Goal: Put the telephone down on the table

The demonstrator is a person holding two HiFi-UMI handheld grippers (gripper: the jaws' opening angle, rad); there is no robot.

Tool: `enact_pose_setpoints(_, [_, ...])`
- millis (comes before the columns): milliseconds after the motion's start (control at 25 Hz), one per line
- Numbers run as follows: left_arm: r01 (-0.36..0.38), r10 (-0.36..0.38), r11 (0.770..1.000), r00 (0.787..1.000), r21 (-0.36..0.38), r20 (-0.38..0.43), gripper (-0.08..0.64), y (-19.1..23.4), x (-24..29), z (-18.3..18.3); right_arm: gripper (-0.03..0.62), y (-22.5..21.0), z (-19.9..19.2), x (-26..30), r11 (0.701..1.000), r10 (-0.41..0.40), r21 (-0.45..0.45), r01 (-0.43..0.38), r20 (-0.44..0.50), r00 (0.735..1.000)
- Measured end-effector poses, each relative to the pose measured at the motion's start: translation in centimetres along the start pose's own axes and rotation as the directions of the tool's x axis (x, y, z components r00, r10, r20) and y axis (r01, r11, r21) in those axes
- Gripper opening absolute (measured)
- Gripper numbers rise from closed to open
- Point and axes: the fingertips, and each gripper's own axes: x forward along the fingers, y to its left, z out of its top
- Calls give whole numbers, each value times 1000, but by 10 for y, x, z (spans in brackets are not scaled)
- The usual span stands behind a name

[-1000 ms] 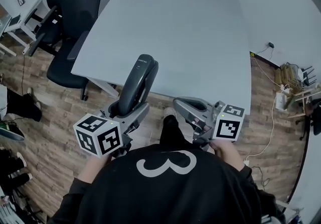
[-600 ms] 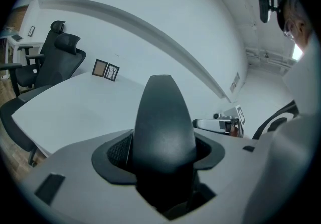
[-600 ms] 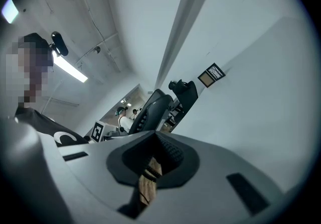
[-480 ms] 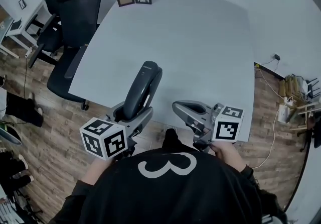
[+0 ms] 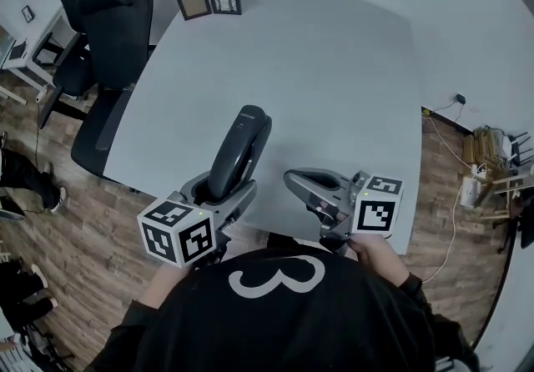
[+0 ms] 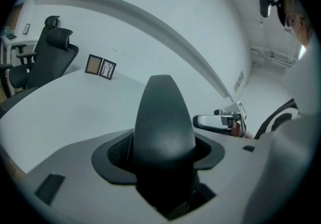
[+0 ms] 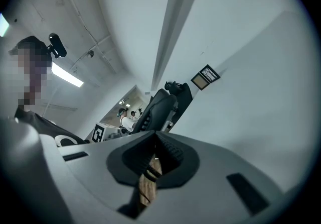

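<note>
A dark grey telephone handset (image 5: 239, 149) slants forward over the near part of the white table (image 5: 334, 70). My left gripper (image 5: 224, 191) is shut on its lower end, and the handset's rounded back (image 6: 163, 117) fills the space between the jaws in the left gripper view. My right gripper (image 5: 296, 181) is level beside it over the table's near edge. Its jaws are closed together with nothing between them (image 7: 153, 142). The handset (image 7: 155, 110) also shows to the left in the right gripper view.
Two small picture frames (image 5: 209, 0) stand at the table's far left corner. Black office chairs (image 5: 108, 37) are beside the table's left edge. Cables and clutter (image 5: 480, 153) lie on the wood floor at the right.
Both grippers have moved forward from above the floor to above the table's near edge. The left one has carried the handset with it.
</note>
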Motion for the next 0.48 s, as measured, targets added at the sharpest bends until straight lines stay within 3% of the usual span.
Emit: enact_pose_setpoints(480, [6,-11,998,997,-64,-72,291,23,42,-9,9,-31,-3,-2,997,-30,69,30,-1,1000])
